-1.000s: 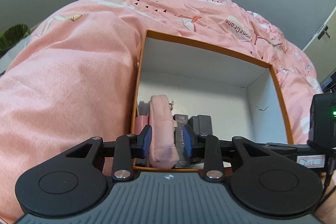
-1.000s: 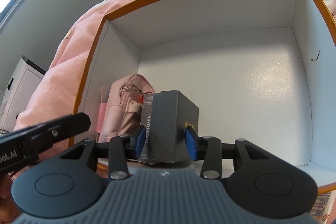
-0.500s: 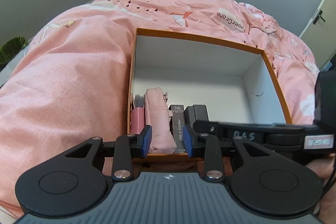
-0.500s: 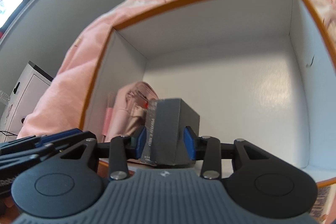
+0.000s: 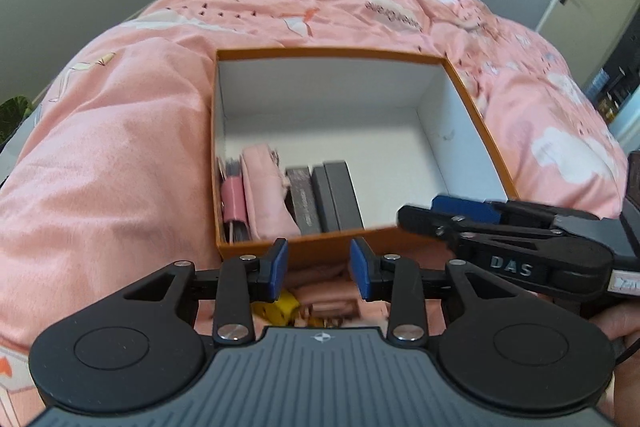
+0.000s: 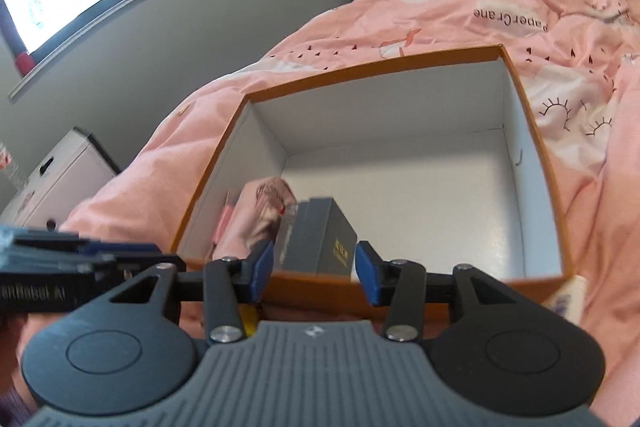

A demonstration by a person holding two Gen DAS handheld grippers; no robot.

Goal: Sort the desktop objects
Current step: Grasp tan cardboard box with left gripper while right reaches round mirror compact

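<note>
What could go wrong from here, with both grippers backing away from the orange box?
1. The grey box and pink pouch stand on edge in a loose row with nothing bracing its open side; they may topple into the bare floor of the orange box.
2. The left gripper and right gripper, jaws opening and empty, sit close to the near wall and could snag it.
3. The box rests on a soft pink duvet, so a nudge may tilt it.

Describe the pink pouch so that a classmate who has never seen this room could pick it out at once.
Find the orange box with white insides on the pink quilt. A row of things stands in its near left corner. The pink pouch is the soft, fat fabric one, between a thin pink clip and stiff dark boxes.
</note>
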